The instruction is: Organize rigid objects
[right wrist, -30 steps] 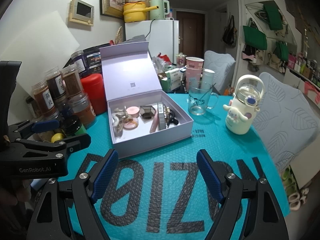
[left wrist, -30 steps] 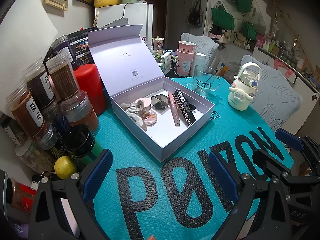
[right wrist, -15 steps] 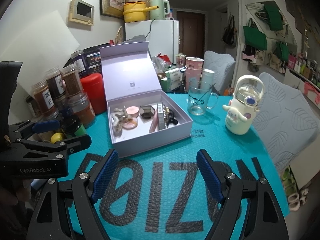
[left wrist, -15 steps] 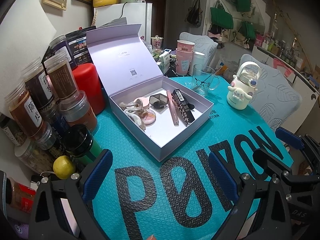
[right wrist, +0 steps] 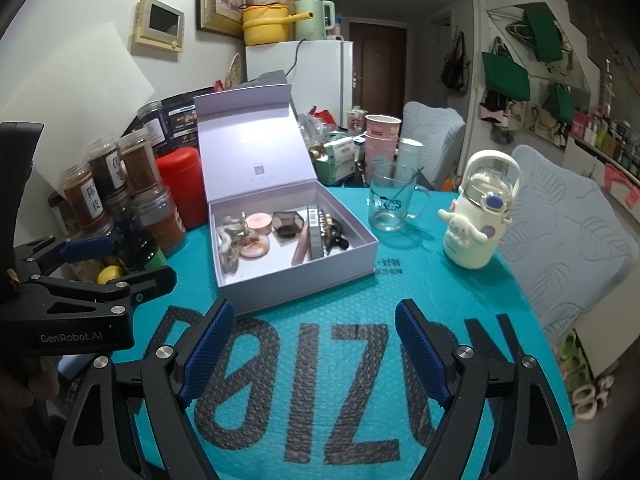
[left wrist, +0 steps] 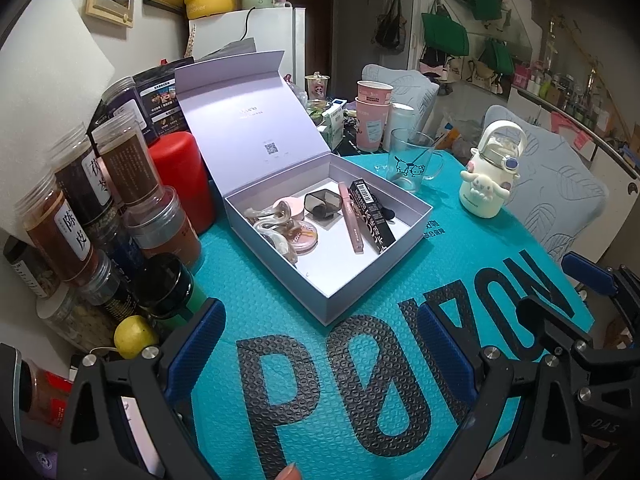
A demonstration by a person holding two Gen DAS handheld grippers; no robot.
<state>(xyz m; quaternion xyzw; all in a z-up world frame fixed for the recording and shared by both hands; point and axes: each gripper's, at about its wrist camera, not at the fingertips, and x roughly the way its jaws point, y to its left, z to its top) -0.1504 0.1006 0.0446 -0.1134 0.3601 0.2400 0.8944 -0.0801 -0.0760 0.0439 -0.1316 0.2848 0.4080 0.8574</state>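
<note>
An open lilac gift box [left wrist: 372, 280] [right wrist: 304, 276] with its lid upright sits on the teal mat. Inside lie a pink compact [left wrist: 306, 236] [right wrist: 259, 222], hair clips [left wrist: 272, 236], a dark faceted case [left wrist: 322, 204] [right wrist: 287, 222], a pink tube [left wrist: 351, 216] and a black barcode box [left wrist: 370, 216]. My left gripper [left wrist: 320, 350] is open and empty, low over the mat in front of the box. My right gripper [right wrist: 314, 350] is open and empty, also short of the box. The left gripper shows in the right wrist view [right wrist: 96, 268].
Spice jars [left wrist: 76, 208], a red canister [left wrist: 180, 176], a dark-lidded jar [left wrist: 168, 284] and a lemon [left wrist: 134, 336] crowd the left. A glass mug [right wrist: 390, 200], a white character bottle [right wrist: 478, 216] and pink paper cups [right wrist: 380, 136] stand behind and right. Chairs lie beyond the table's right edge.
The left wrist view has shifted slightly, the box sitting a bit further left and up. The right gripper has barely moved. Both stay open.
</note>
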